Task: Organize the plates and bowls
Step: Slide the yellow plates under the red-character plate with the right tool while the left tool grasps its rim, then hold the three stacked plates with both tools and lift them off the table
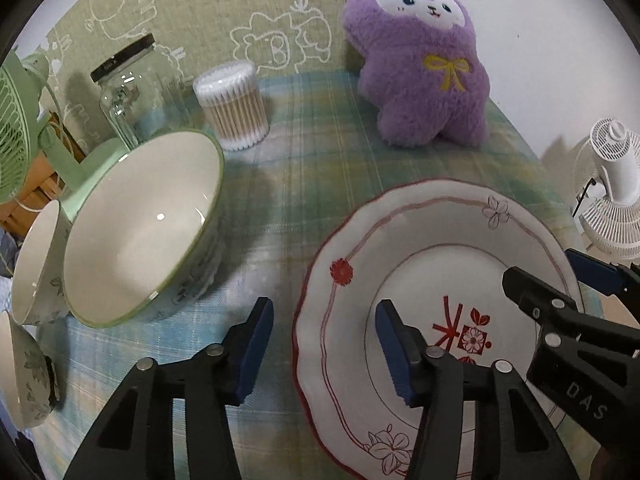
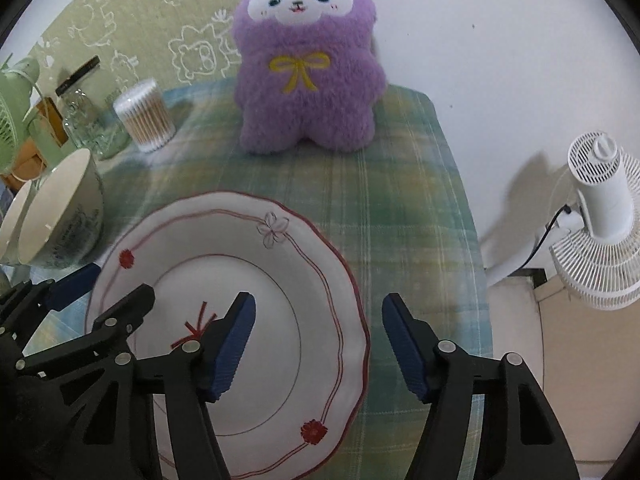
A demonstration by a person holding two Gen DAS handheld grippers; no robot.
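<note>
Left wrist view shows the left gripper (image 1: 324, 344) with its fingers spread apart, straddling the near-left rim of the plate (image 1: 424, 240), which lies flat on the checked bench (image 1: 312, 176). The right gripper (image 2: 318, 346) is likewise released, one finger over the plate, seemingly not touching it. Three bowls (image 1: 140, 224) sit left, beside a plush toy (image 1: 424, 72).
</note>
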